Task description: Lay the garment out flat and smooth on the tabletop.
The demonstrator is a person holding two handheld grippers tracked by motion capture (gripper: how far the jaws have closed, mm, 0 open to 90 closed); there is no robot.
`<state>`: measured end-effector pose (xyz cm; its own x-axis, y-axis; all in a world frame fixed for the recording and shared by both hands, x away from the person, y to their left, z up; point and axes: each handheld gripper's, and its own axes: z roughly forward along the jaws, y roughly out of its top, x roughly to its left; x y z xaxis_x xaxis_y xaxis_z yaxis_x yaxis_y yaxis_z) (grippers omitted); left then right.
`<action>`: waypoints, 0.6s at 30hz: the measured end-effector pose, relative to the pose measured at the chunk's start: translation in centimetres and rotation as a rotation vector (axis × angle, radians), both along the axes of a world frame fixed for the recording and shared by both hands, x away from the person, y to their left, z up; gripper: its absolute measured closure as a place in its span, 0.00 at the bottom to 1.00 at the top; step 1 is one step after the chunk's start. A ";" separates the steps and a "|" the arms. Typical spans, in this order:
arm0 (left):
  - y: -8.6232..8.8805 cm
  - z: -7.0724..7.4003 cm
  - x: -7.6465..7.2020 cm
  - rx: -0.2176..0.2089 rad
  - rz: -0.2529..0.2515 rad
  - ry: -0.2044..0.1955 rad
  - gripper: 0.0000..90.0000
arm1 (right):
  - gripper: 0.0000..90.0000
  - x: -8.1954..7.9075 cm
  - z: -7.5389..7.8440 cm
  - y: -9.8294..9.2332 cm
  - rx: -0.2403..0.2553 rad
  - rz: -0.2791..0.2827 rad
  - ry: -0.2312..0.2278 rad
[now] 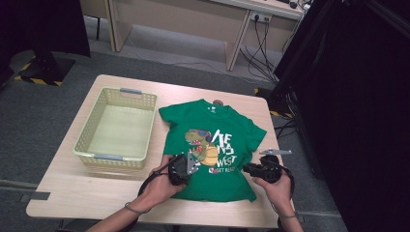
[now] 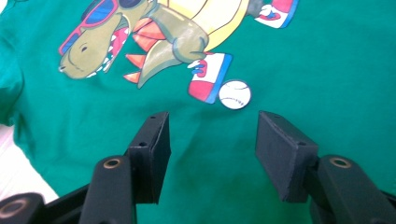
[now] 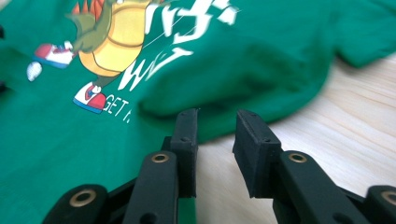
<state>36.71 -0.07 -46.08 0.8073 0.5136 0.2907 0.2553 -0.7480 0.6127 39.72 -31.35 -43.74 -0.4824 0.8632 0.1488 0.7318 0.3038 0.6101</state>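
Black jaws of the left gripper (image 2: 212, 149) stand well apart above the green T-shirt (image 1: 212, 145), holding nothing. The right gripper (image 3: 215, 149) has a narrow gap, empty, at the shirt's right edge. The shirt lies flat on the wooden table (image 1: 72, 193), just right of the basket (image 1: 116, 126).

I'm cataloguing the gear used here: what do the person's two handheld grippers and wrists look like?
Both the left gripper and the right gripper have two black jaws with flat rectangular pads, on arms with brass-ringed holes. In the high view each body is black and compact, topped by a grey three-cornered plate; a black cable loops from each. Forearms are bare of sleeves, with a thin band on each wrist.
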 end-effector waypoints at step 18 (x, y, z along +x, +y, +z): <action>0.2 -0.1 -0.8 -0.010 -0.022 -0.001 0.50 | 0.75 1.1 -1.4 0.5 -0.108 0.053 0.025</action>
<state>35.93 0.14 -46.22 0.8181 0.4989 0.2862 0.2387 -0.7472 0.6202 40.80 -30.87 -45.12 -0.5249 0.8484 0.0688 0.7279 0.4056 0.5529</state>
